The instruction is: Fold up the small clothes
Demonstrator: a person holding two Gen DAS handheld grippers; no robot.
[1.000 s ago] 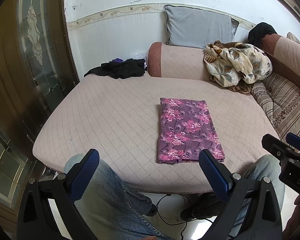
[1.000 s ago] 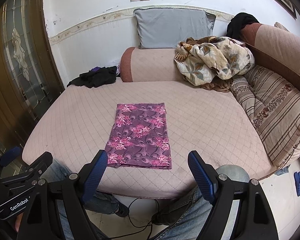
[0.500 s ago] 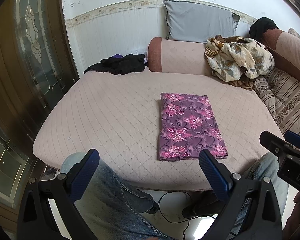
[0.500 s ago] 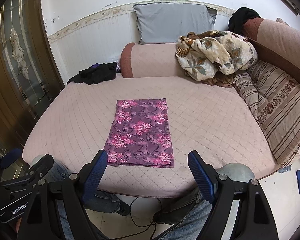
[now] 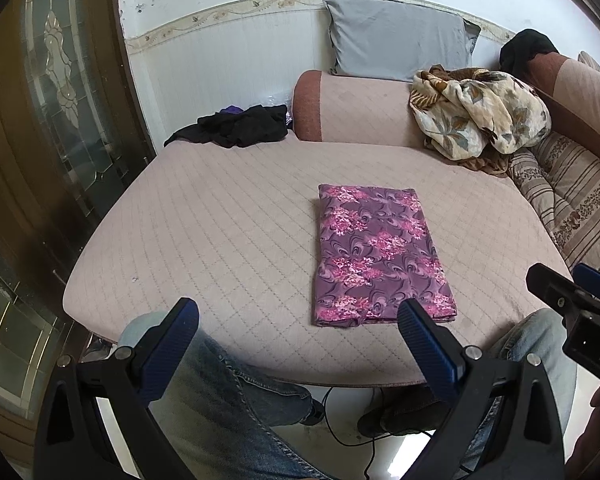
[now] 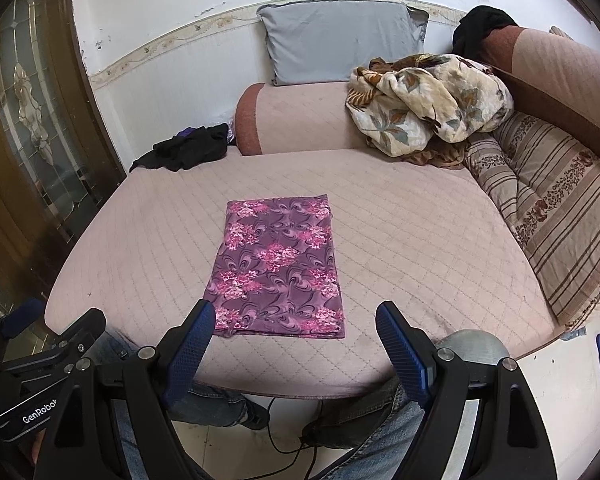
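Purple floral-print folded cloth (image 5: 380, 254) lies flat as a neat rectangle on the pink quilted sofa seat (image 5: 220, 232), its near short edge close to the seat's front rim. Both claws hang above the person's knees, short of that edge, gripping nothing: the left claw (image 5: 298, 332) is spread wide and so is the right claw (image 6: 294, 334). If 1 more fold is wanted (the rectangle looks long enough for it), each claw should pinch 1 near corner through all layers, lift low, and carry the edge evenly to the far edge so the layers stay square. A crumpled black garment (image 5: 240, 126) waits at the seat's far left corner.
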